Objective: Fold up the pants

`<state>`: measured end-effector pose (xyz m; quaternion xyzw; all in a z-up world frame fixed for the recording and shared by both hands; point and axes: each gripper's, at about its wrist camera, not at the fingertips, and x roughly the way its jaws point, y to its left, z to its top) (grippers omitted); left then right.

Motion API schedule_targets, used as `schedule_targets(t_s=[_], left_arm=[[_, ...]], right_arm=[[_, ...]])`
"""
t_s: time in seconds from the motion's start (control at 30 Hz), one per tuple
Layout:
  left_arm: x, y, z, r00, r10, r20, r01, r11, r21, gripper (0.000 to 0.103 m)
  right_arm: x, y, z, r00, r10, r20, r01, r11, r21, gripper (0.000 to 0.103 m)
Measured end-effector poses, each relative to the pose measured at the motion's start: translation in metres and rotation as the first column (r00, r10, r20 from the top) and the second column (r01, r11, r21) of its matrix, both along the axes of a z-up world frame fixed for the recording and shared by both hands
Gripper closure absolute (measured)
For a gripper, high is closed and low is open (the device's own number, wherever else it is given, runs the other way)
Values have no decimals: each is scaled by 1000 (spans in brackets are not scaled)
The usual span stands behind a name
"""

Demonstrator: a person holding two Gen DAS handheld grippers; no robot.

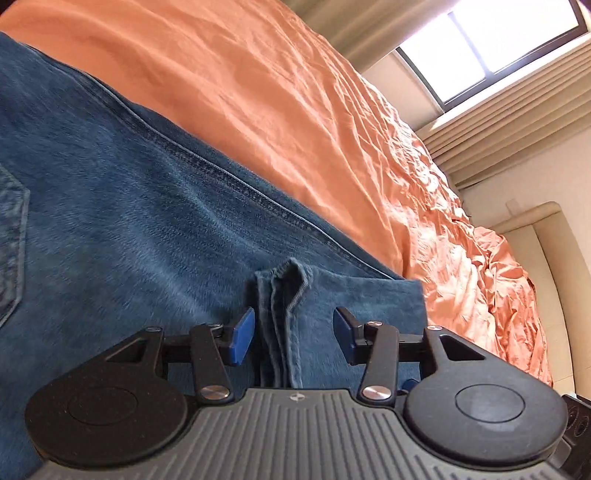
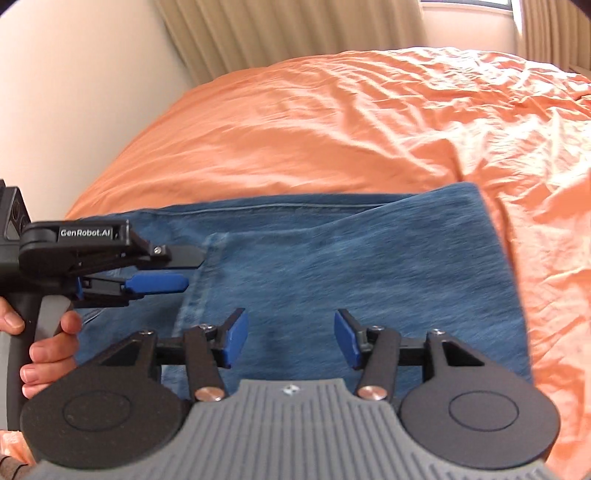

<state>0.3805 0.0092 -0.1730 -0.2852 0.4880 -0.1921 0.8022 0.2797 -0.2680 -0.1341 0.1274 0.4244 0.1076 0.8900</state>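
Note:
Blue jeans (image 1: 129, 221) lie folded flat on an orange bedsheet (image 1: 277, 92). My left gripper (image 1: 293, 334) hangs low over them, open, its blue pads (image 1: 243, 336) standing either side of a raised hem fold (image 1: 284, 295) without pressing it. A back pocket (image 1: 11, 240) shows at the far left. In the right wrist view the jeans (image 2: 351, 266) form a rough rectangle with a stitched hem edge (image 2: 201, 280) across them. My right gripper (image 2: 291, 339) is open above the denim with nothing between its pads. The left gripper (image 2: 194, 269) reaches in from the left, held by a hand (image 2: 48, 350).
The wrinkled orange sheet (image 2: 369, 129) covers the bed around the jeans. Beige curtains (image 2: 277, 33) and a pale wall (image 2: 74, 92) stand beyond the bed. A window (image 1: 491, 48) and a padded headboard (image 1: 561, 277) lie at the right of the left wrist view.

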Motion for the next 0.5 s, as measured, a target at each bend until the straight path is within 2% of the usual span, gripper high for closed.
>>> schedule_targets(t_s=[0.03,0.1,0.17,0.2,0.3,0.37,0.43,0.47,0.5], left_arm=[[4,-2,-4,1000,0,-3,0,1000,1,53],[10,-5,-11,1000,3,-11,-3,1000,18,71],[11,-6,-14,1000,5,1,-5,999,35,82],[8,-7,-13,1000,-3,27,2,999,39,91],[-4,-15,7,986,-55,158,40,994,97,96],[-14,-25,32,960,-113,255,76,986,150,97],[-25,-36,63,922,-175,346,112,975,193,97],[-29,-42,79,902,-202,381,120,966,228,97],[-30,-47,91,885,-225,407,122,957,264,97]], right_arm=[[1,-6,-2,1000,-8,2,8,1000,6,54],[4,-21,-6,1000,-30,7,30,999,19,54],[6,-34,-9,999,-53,9,52,998,22,54],[5,-42,-11,998,-64,13,64,998,23,54],[4,-61,-14,995,-93,25,92,996,19,55],[6,-73,-13,994,-105,32,105,994,16,55],[8,-85,-9,992,-120,42,119,993,15,60],[10,-89,-6,990,-131,50,131,991,8,63],[14,-93,-4,988,-144,56,145,989,-4,71]])
